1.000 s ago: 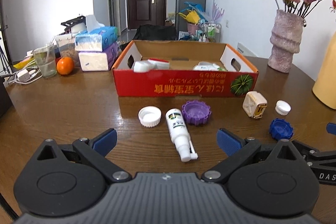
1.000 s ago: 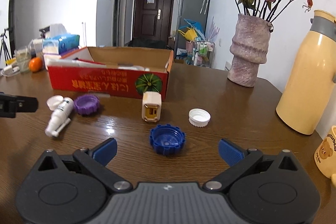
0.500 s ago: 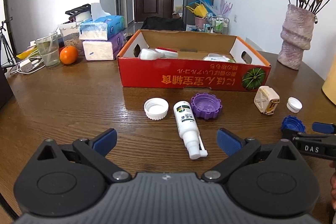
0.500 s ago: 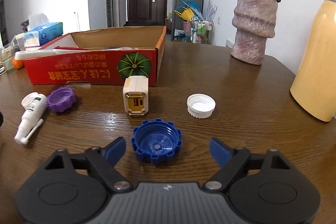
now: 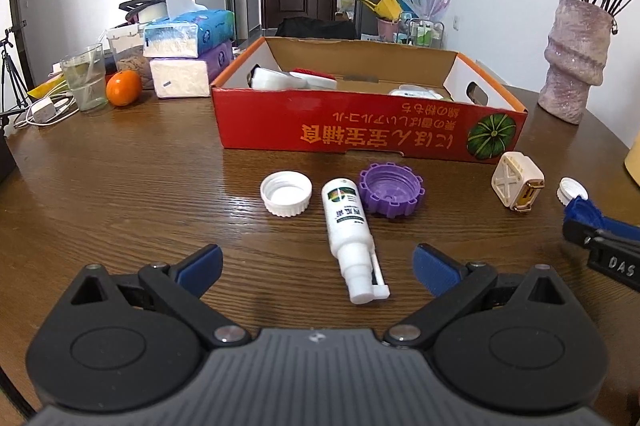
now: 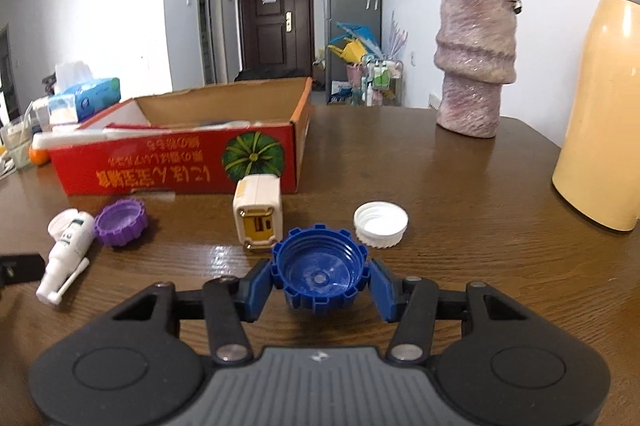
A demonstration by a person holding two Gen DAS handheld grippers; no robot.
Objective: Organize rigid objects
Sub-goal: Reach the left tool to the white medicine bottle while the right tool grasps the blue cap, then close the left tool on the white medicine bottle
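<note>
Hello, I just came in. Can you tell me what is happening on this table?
A person is sorting small items into the red cardboard box, with a gripper in each hand. The right gripper has its jaws around the blue cap. The left gripper is open, facing the white spray bottle. The purple cap lies on the table.
</note>
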